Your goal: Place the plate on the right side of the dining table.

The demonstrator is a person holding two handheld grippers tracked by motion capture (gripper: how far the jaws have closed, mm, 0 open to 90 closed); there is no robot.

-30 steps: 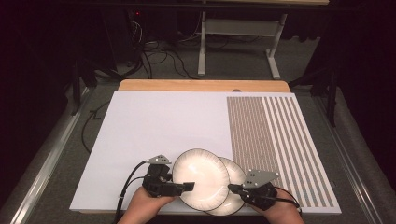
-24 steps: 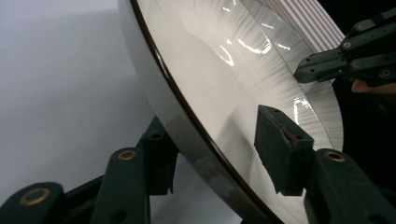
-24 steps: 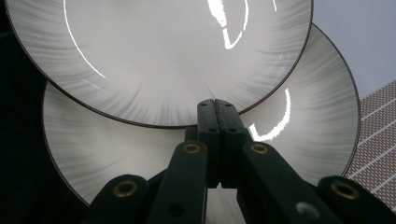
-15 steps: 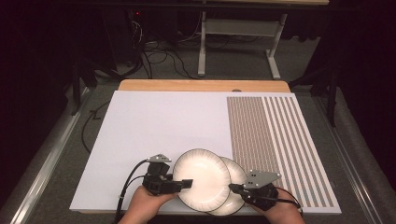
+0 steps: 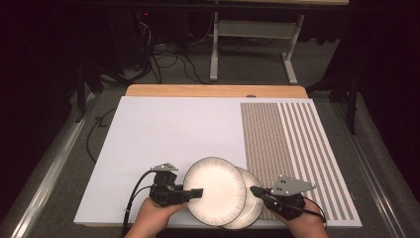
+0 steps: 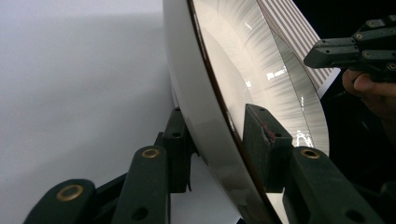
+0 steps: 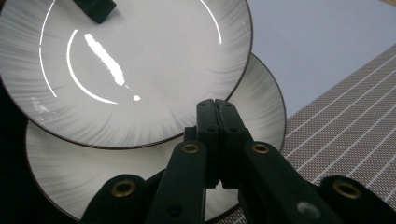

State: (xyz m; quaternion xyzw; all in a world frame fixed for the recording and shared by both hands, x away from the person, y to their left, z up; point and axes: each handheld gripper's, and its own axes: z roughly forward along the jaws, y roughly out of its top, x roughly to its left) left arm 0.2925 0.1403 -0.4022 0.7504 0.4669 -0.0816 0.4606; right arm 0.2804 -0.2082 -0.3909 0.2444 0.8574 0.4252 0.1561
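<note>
Two white plates with dark rims overlap near the front edge of the mat. The upper plate (image 5: 214,191) (image 6: 243,79) (image 7: 126,60) is tilted, and my left gripper (image 5: 194,193) (image 6: 219,140) is shut on its left rim, one jaw under and one on top. The lower plate (image 5: 251,210) (image 7: 84,172) lies flat, half covered by the upper one. My right gripper (image 5: 255,190) (image 7: 217,116) hovers at the lower plate's right rim with its jaws pressed together and nothing between them. It shows too at the far right of the left gripper view (image 6: 345,46).
A white mat (image 5: 173,134) covers the table, with a brown striped section (image 5: 292,144) on its right. A wooden table edge (image 5: 213,90) shows behind it. Beyond are a dark floor, cables and a metal stand (image 5: 247,44).
</note>
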